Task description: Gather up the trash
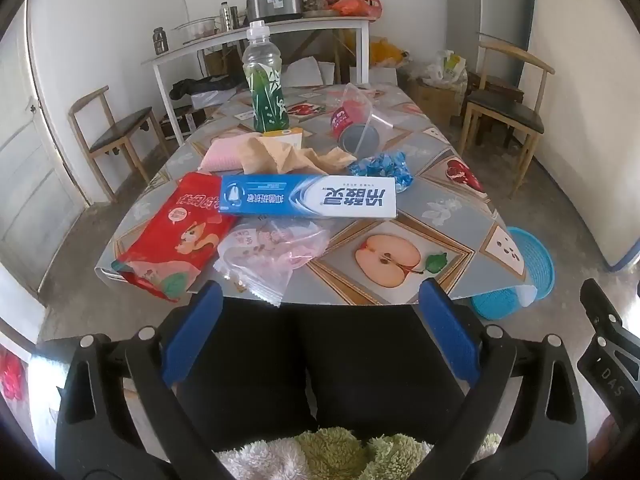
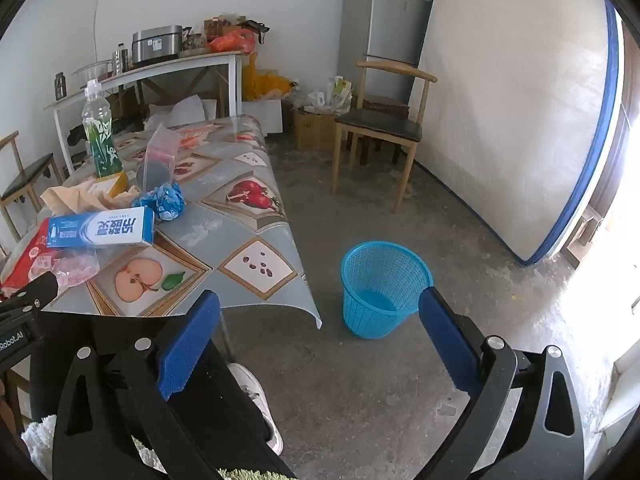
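Both claws are held spread and empty short of the surface (image 1: 460, 216), where the toothpaste box (image 1: 308, 195) is laid crosswise ahead of the left claw (image 1: 320, 336), judged the nearer, while the blue basket (image 2: 382, 288) is faced by the right claw (image 2: 320, 344).

Table (image 1: 440, 216): toothpaste box (image 1: 308, 195), red snack bag (image 1: 176, 236), bottle (image 1: 266, 80). Floor (image 2: 460, 248): blue basket (image 2: 380, 292).

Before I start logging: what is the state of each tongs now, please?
Left tongs: open, holding nothing.
Right tongs: open, holding nothing.
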{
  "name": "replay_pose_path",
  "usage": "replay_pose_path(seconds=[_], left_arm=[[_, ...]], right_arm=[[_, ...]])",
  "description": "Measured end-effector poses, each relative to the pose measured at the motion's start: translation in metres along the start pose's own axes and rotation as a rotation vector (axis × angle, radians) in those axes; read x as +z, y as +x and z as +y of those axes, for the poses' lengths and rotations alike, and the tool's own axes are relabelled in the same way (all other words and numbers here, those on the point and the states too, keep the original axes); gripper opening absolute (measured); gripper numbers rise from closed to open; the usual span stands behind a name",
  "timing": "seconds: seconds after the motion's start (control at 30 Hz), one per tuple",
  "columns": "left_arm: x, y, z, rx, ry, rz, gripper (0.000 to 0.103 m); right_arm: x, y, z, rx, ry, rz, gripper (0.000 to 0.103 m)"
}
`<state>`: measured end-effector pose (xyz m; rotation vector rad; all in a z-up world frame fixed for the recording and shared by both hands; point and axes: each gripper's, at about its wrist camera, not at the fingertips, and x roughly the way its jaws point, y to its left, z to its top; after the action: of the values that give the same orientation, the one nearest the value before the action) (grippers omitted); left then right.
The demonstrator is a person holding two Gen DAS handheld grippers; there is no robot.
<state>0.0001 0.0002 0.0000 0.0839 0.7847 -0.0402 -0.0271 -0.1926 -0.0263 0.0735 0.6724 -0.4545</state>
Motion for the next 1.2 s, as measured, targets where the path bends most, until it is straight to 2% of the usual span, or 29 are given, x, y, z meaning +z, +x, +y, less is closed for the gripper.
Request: replay_pose_path(seconds=[0.33,1.2], left_arm=[[0.002,-0.005,0.007,0.018,-0.014,-0.017,0.094],[0.000,0.001,0.012,0.030,-0.044,0.000,0.094]], right_arm=[[0.002,-0.002,0.003,0.004,-0.003,0.001,0.097],[-0.002,-0.002,0.006,0.008,-0.012,0.006,0.097]])
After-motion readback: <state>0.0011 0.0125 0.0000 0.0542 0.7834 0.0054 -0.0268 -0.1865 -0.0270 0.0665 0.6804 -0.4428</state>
